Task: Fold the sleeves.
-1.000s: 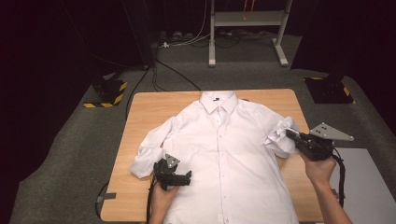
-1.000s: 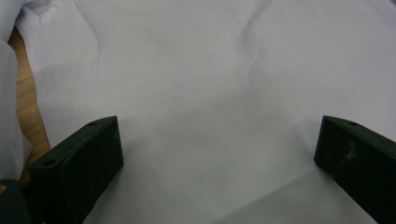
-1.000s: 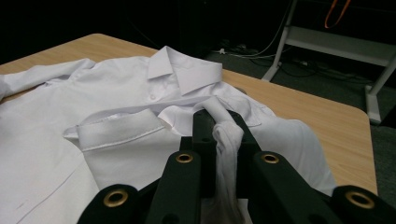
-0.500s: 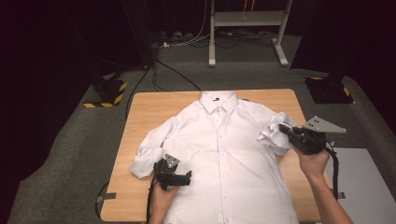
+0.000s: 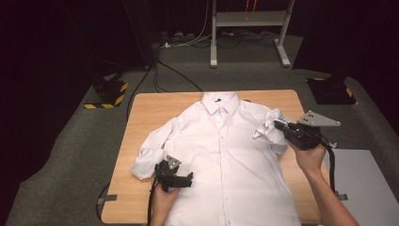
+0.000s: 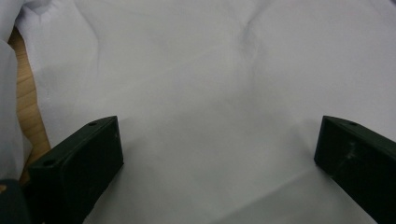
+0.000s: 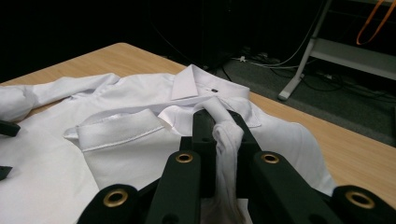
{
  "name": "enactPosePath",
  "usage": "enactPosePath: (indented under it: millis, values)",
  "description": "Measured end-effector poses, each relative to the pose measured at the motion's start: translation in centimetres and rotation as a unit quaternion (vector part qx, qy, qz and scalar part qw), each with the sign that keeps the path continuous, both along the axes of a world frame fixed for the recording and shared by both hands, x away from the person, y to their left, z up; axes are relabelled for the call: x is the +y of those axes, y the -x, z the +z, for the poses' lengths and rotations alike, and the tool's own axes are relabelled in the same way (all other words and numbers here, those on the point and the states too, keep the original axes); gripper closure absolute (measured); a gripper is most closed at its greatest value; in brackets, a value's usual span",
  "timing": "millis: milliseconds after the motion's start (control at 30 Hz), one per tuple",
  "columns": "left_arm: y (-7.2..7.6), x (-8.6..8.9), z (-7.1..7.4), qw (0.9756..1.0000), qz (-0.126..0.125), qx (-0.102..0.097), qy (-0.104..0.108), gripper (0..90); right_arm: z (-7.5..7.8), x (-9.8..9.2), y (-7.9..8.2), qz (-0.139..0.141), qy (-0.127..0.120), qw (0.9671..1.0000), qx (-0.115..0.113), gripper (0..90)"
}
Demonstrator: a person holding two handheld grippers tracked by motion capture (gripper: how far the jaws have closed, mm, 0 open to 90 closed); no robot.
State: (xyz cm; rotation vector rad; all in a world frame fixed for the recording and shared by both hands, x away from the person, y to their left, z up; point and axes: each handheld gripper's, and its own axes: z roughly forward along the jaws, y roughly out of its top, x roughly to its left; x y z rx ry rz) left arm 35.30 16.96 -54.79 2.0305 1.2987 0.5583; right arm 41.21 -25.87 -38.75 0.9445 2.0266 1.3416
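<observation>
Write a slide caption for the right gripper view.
Right claw shut on a bunched sleeve of the white shirt, lifted above the wooden table.

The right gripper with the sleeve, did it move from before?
Yes. The right gripper, shut on the sleeve, moved inward from the table edge toward the collar, lifting the sleeve.

Shirt (image 5: 226, 141): thin white cloth, smooth, matt, softly creased. Table (image 5: 150, 110): pale wood grain, satin finish. Gripper (image 7: 219, 126): matt black plastic, brass-coloured rivets. Floor (image 5: 70, 141): rough grey carpet. Frame (image 5: 244, 19) behind: painted metal.
</observation>
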Motion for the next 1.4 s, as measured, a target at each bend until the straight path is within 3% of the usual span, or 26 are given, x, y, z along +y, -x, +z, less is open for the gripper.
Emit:
enactPosePath:
  millis: [967, 1400]
  values:
    - [0.0, 0.0, 0.0, 1.0, 0.0, 0.0, 0.001, 1.0, 2.1, 6.6, -3.6, 0.067, 0.008, 0.9976, 0.01, 85.4]
    - [0.0, 0.0, 0.0, 1.0, 0.0, 0.0, 0.0, 1.0, 2.2, 8.9, -4.6, 0.088, 0.005, 0.9959, 0.019, 85.4]
